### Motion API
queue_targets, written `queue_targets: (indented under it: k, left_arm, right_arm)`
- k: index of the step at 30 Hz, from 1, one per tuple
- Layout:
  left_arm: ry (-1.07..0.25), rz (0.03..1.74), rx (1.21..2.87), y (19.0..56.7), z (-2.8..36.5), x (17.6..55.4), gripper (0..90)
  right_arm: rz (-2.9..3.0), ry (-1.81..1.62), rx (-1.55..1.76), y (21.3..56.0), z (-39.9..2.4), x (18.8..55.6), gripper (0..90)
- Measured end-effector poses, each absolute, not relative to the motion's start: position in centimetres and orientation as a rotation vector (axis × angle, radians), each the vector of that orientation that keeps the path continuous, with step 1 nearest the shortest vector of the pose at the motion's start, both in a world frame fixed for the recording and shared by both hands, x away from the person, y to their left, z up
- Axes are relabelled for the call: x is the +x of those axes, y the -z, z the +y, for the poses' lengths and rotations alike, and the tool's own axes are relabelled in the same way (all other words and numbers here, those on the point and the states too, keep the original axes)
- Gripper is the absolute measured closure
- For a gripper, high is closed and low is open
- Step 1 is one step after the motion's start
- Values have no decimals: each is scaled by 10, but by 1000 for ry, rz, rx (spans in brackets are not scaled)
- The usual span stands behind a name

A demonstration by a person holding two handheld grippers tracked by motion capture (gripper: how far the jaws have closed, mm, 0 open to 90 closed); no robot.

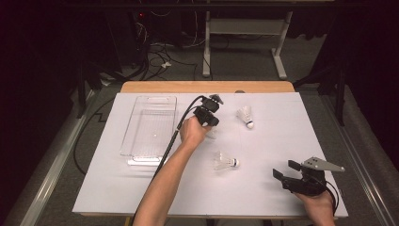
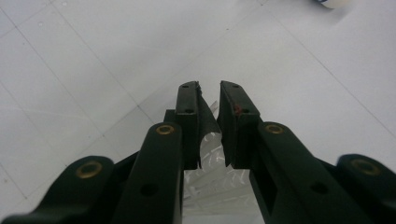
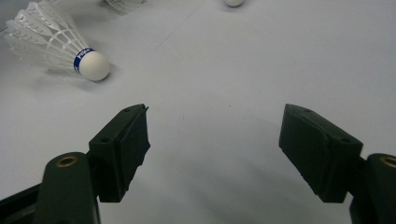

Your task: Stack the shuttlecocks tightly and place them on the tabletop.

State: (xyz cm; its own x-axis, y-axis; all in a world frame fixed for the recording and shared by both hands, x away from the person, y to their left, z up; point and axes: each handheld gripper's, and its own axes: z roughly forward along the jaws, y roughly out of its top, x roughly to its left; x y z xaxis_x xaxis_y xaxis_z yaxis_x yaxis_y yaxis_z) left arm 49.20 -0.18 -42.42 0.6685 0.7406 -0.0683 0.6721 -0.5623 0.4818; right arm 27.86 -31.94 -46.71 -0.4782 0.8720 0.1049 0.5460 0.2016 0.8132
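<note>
tray left on table | two shuttlecocks right | third shuttlecock between them

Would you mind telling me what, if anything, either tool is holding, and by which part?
The left tool has a white feathered shuttlecock between its jaws, at the feather skirt; whether the pads press it cannot be told. The right tool stands open, holding nothing.

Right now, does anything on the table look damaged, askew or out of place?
Nothing looks damaged. Two white feathered shuttlecocks lie on their sides; a third shuttlecock sits between the left gripper jaws. The clear plastic tray holds none.
</note>
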Motion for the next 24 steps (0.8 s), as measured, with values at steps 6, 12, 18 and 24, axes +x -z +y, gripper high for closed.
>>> queue_targets:
  k: [6,12,18,24]
  left_arm:
    - [-183,1112,2411,426,-2,493,738]
    - [-172,1131,2407,428,-5,493,703]
    - [-168,1144,2410,431,-7,494,671]
    - [-166,1145,2397,430,-8,493,595]
  right_arm:
    - [2105,-1175,1324,467,-319,279,245]
    - [2105,-1175,1324,467,-319,279,245]
    - [2105,-1176,1324,467,-319,279,245]
    - [2106,-1175,1325,467,-319,279,245]
